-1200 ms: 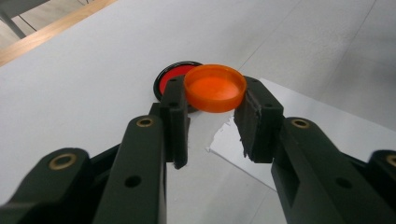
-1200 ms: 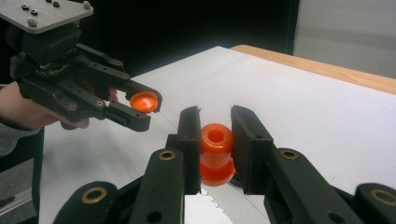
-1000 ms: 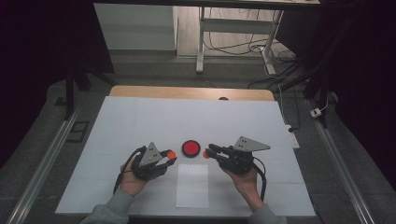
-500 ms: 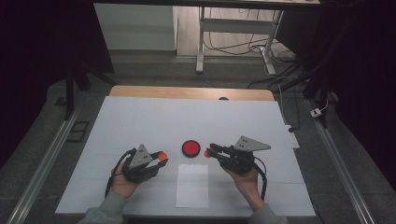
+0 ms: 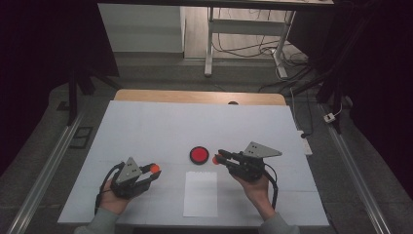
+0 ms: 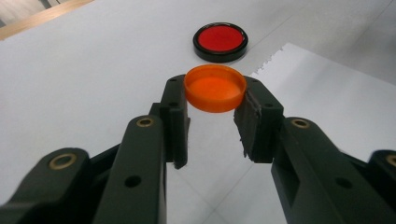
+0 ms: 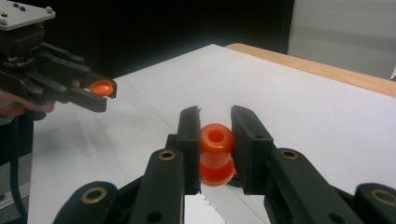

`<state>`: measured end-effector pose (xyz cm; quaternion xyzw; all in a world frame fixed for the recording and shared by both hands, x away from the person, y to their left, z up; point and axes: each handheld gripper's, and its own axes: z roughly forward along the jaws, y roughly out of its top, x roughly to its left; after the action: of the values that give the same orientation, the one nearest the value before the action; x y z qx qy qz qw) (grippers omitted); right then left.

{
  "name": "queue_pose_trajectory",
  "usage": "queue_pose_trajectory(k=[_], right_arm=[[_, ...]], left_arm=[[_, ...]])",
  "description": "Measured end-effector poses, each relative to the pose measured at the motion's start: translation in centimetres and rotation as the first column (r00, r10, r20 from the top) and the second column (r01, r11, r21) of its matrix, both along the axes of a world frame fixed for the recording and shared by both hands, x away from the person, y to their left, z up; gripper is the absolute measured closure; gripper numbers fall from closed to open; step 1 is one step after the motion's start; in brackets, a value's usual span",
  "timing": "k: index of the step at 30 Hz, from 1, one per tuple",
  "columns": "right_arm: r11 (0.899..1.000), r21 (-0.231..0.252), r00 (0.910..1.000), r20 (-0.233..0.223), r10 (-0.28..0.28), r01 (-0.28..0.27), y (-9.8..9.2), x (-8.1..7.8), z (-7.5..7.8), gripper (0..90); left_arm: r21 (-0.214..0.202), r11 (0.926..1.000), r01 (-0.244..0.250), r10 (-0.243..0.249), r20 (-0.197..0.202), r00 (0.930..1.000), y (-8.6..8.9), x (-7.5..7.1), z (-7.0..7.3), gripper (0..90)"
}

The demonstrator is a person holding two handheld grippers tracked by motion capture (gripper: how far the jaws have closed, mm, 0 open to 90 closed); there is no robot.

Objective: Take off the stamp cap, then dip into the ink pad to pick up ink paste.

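Left gripper (image 5: 146,171) has slid away from the centre, toward the left table edge, taking the orange cap (image 6: 215,87) with it; right gripper (image 5: 220,157) hasn't budged. Cap is pinched by its rim between the left pads, open side up, held just over the white table (image 5: 146,126). Small orange bottle (image 7: 216,153) is clamped at its waist in the right jaws, mouth toward the camera, just beside the red disc (image 5: 198,155).

Handling guess: both plastic, light, stiff, smooth, so likely slippery. Grip the cap across the rim, the bottle at the narrow middle.

Count: one cap, one bottle, one black-rimmed red disc, one paper sheet (image 5: 200,193) between the hands, two grippers.
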<state>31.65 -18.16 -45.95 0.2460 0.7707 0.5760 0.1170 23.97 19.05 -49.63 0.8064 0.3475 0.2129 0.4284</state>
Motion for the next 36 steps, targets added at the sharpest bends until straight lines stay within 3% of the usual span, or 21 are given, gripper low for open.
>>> queue_pose_trajectory(k=[11, 36], right_arm=[[1.000, -0.004, 1.0000, 0.001, -0.006, 0.006, 0.0, 0.1, 0.0, 73.5], [1.000, -0.006, 0.9999, 0.003, -0.010, 0.010, 0.7, 0.7, 0.1, 73.5]], left_arm=[[0.003, 0.9996, -0.029, 0.029, -0.016, 0.9994, 2.0, -1.2, -0.9, 65.6], [0.015, 0.9996, -0.022, 0.022, -0.027, 0.9994, 1.7, -1.0, -1.4, 65.5]])
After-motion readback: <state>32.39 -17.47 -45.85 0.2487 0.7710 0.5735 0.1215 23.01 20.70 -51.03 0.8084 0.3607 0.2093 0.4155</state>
